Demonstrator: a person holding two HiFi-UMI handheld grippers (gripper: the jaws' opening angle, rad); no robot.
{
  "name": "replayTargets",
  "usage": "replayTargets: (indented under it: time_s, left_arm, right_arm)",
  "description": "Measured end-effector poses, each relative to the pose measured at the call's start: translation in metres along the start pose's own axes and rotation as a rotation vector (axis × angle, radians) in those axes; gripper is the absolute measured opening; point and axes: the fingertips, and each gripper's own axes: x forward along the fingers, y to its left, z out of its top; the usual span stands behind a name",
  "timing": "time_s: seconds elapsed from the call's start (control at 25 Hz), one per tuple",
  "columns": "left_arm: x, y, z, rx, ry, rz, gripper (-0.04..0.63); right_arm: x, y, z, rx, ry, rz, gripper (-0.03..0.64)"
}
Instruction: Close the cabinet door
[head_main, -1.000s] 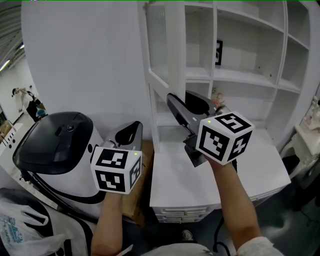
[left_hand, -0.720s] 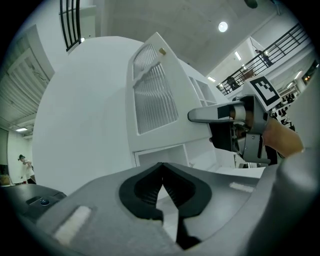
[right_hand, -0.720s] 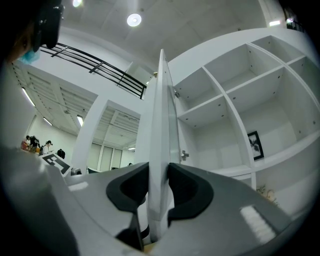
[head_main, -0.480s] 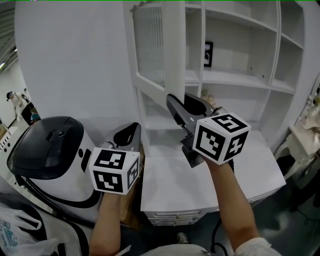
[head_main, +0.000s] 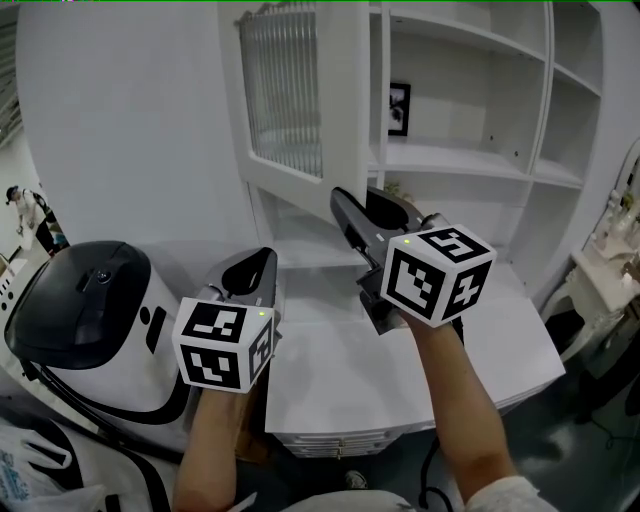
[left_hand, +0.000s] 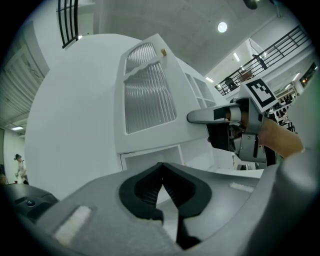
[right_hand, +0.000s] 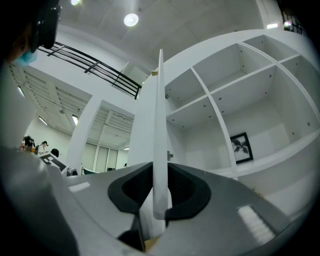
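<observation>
The white cabinet door (head_main: 290, 110), with a ribbed glass panel, stands open from the shelf unit (head_main: 470, 160). My right gripper (head_main: 360, 200) reaches up to the door's lower corner. In the right gripper view the door's thin edge (right_hand: 159, 150) runs upright between the pads; the jaws have just been closing and now press on it from both sides. My left gripper (head_main: 262, 258) hangs lower left of the door, apart from it, with its tips together (left_hand: 162, 181) and nothing between them. The left gripper view shows the door's face (left_hand: 150, 95) and the right gripper (left_hand: 200, 116) at its edge.
A white machine with a black domed top (head_main: 90, 300) stands close on the left. A white countertop (head_main: 400, 370) lies below the grippers. The open shelves hold a small framed picture (head_main: 399, 108). A white wall (head_main: 130, 120) is behind the door.
The door shows more of its ribbed face and has shifted left in the head view. Both grippers moved along with it; the right one stays at the door's lower edge.
</observation>
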Motion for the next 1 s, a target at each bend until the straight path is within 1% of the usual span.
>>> replayTargets:
  time_s: [0.24,0.64,1.0]
  left_arm:
    - [0.019,-0.006,0.004,0.007,0.003,-0.001,0.000]
    - [0.049,-0.016,0.015,-0.061,-0.018,-0.035,0.000]
    - [0.068,-0.018,0.019,-0.058,-0.022,-0.029,0.000]
  right_arm:
    - [0.001,-0.024,0.001,0.012,-0.007,0.006,0.080]
    - [0.004,-0.056,0.001,0.023,-0.022,0.022,0.091]
    - [0.011,-0.079,-0.001,0.014,-0.025,0.022,0.106]
